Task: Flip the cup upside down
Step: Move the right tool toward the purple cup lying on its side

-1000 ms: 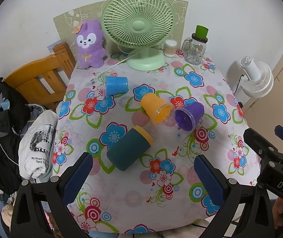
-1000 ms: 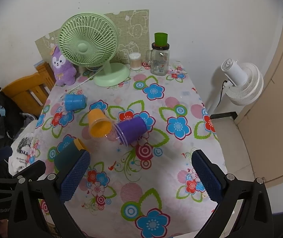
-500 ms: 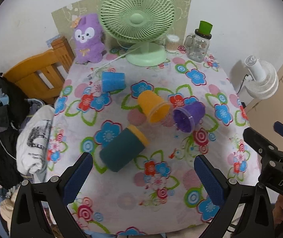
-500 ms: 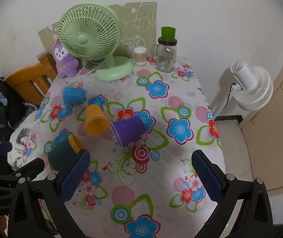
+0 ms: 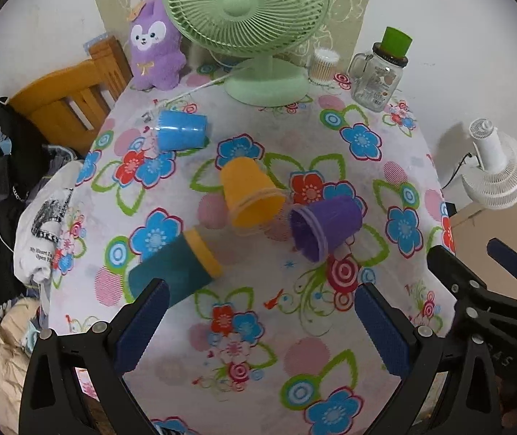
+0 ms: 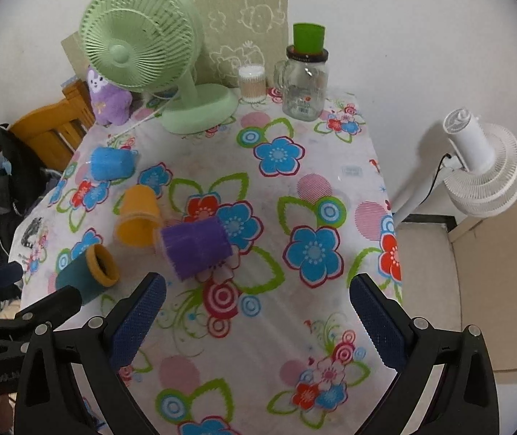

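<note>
Both grippers, left (image 5: 258, 320) and right (image 6: 256, 311), jaws apart and empty, are advancing toward the table (image 5: 385, 326), bringing the cups nearer: the teal cup (image 5: 171, 266) is lying on its side near-left, so grasping is likely next.

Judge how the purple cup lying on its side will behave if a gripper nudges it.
The purple cup lies on its side and tapers, so it would probably roll in a curve. It looks like thin plastic, so likely light, easily skidding on the tablecloth. It may bump the neighbouring orange cup.
</note>
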Tool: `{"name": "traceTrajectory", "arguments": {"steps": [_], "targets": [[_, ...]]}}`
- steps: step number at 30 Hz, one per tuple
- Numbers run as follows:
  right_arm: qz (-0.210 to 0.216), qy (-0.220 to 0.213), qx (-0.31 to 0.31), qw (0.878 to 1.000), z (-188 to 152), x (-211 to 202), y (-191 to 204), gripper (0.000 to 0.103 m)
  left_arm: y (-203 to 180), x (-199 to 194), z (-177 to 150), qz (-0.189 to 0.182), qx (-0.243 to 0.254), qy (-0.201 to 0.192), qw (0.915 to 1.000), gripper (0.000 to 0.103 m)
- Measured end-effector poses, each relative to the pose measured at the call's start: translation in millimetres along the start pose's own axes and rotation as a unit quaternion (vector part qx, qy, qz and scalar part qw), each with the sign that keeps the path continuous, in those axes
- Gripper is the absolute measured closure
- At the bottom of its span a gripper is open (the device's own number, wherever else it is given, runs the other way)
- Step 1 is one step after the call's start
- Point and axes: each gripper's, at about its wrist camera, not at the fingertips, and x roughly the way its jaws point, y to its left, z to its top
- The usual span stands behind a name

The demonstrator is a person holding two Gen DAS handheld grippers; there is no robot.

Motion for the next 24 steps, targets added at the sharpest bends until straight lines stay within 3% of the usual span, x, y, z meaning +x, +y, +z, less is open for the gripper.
{"name": "traceTrajectory", "arguments": {"steps": [14,17,24], "targets": [[0.000,0.018,0.041,0.999,27,63,-66,0.000,-45,87,17,0.035,-0.027,0.033,0.9985,0.000],[0.014,0.026,0.046,0.999,33,77,-70,0.000,-54,105,18,0.026,-0.036,0.052,0.9977,0.000],[0.041,0.045,0.017,0.998,45,106,-61,0.002,-74,133,27,0.033,-0.064,0.048,0.9962,0.000]]}}
